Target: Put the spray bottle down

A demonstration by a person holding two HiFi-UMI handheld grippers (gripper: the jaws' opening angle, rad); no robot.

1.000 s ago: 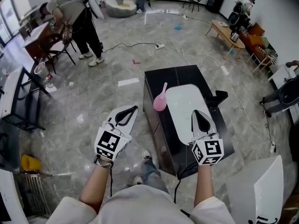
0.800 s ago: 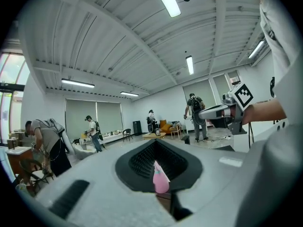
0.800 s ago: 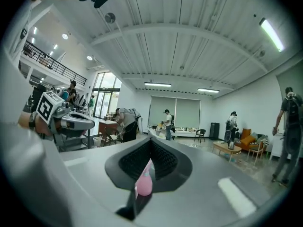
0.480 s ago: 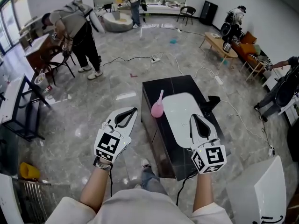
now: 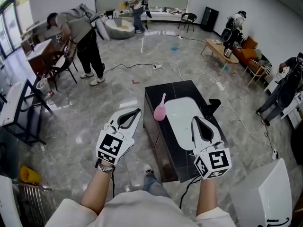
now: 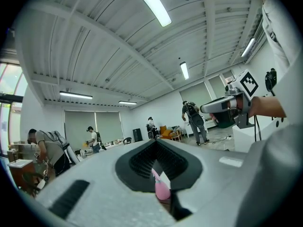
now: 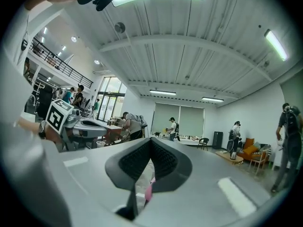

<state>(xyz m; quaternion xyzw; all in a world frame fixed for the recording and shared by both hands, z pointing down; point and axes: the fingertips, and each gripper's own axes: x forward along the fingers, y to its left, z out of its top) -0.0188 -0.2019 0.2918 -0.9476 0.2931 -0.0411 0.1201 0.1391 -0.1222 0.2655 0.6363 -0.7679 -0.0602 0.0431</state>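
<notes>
A pink spray bottle (image 5: 160, 111) stands on the left edge of a black table (image 5: 163, 143), beside a white oval board (image 5: 182, 115). No gripper touches it. My left gripper (image 5: 138, 110) hovers over the floor left of the table, its jaws shut and empty. My right gripper (image 5: 194, 120) hangs over the near end of the white board, also shut with nothing in it. In the left gripper view the bottle (image 6: 162, 191) shows low down through the hole behind the closed tips (image 6: 155, 140). The right gripper view catches a pink sliver of the bottle (image 7: 148, 191) below its closed tips (image 7: 151, 140).
A person (image 5: 78, 34) bends over a desk at the far left, and others stand at the back and right. Cables (image 5: 142, 66) run across the grey marble floor. A black frame table (image 5: 19, 112) stands at the left and a white panel (image 5: 265, 193) at the lower right.
Both grippers have risen and drawn back from the table, still shut. The pink bottle has stayed in place on the table. The person at the far left has straightened a little.
</notes>
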